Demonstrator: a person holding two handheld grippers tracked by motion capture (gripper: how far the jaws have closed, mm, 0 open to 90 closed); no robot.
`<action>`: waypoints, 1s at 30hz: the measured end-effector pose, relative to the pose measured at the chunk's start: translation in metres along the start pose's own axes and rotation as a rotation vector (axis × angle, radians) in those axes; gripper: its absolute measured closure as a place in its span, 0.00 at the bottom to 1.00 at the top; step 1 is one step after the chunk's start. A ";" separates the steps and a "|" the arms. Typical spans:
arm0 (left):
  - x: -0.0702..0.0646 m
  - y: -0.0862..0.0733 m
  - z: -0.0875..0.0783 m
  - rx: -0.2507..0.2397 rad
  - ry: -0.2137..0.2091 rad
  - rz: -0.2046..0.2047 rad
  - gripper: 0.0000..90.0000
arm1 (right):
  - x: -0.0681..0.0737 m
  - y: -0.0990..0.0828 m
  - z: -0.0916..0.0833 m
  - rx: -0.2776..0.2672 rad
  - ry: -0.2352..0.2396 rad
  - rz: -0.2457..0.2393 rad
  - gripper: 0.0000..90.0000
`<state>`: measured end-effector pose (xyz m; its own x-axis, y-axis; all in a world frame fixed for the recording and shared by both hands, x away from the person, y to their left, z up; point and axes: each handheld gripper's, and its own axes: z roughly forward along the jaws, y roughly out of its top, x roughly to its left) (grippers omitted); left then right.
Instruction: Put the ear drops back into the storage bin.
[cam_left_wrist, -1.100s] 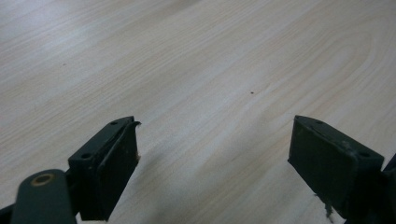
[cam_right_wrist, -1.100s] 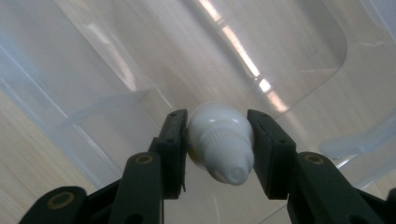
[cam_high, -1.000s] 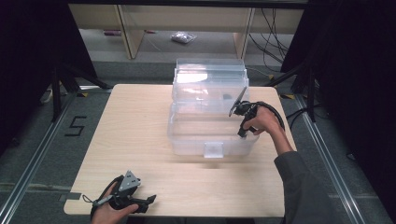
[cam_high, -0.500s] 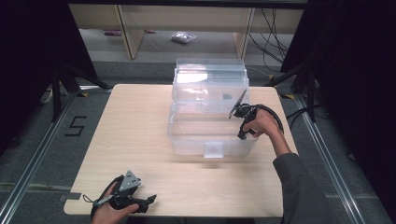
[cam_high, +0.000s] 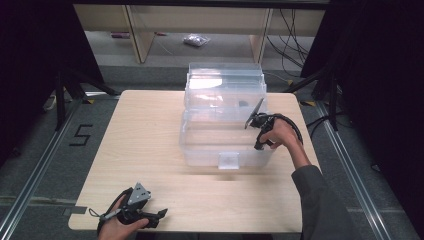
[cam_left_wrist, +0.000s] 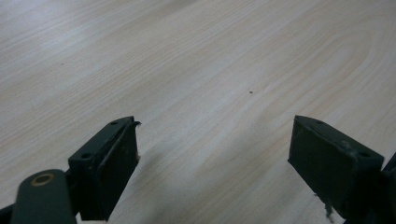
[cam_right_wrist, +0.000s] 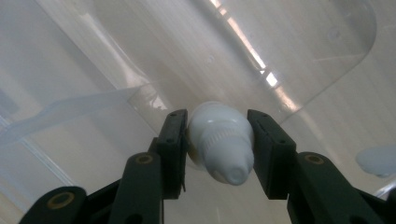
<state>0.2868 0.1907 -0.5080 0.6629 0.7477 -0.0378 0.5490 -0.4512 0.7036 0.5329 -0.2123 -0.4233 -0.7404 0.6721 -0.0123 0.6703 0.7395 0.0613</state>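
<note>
While the right hand-held gripper (cam_right_wrist: 217, 154) clamps a white bottle (cam_right_wrist: 220, 144) inside the clear bin (cam_high: 227, 150), that smooth bottle could slip; left hand-held gripper (cam_left_wrist: 215, 163) released.

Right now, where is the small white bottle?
In the right gripper view, the white bottle sits clamped between the right gripper jaws. The high view puts that gripper at the right side of the clear plastic bin.

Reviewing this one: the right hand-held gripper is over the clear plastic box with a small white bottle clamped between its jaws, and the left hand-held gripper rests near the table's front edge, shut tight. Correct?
One thing is off: the left hand-held gripper is open, not shut. The left gripper view shows its jaws standing wide apart over bare table. The rest holds: the right hand-held gripper clamps the small white bottle at the clear plastic box.
</note>
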 end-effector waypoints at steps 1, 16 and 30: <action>0.000 0.000 0.000 0.000 0.001 0.006 0.17 | -0.001 0.000 0.001 -0.002 0.000 -0.019 0.67; 0.000 0.000 -0.001 -0.003 -0.002 0.005 0.17 | 0.004 -0.002 -0.003 -0.042 0.035 0.009 0.64; 0.004 0.000 -0.003 0.032 0.008 0.041 0.17 | 0.012 -0.007 -0.042 -0.174 0.011 0.016 0.42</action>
<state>0.2878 0.1946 -0.5057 0.6812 0.7321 -0.0036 0.5375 -0.4968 0.6815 0.5172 -0.2116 -0.3819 -0.7306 0.6828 0.0014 0.6642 0.7102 0.2336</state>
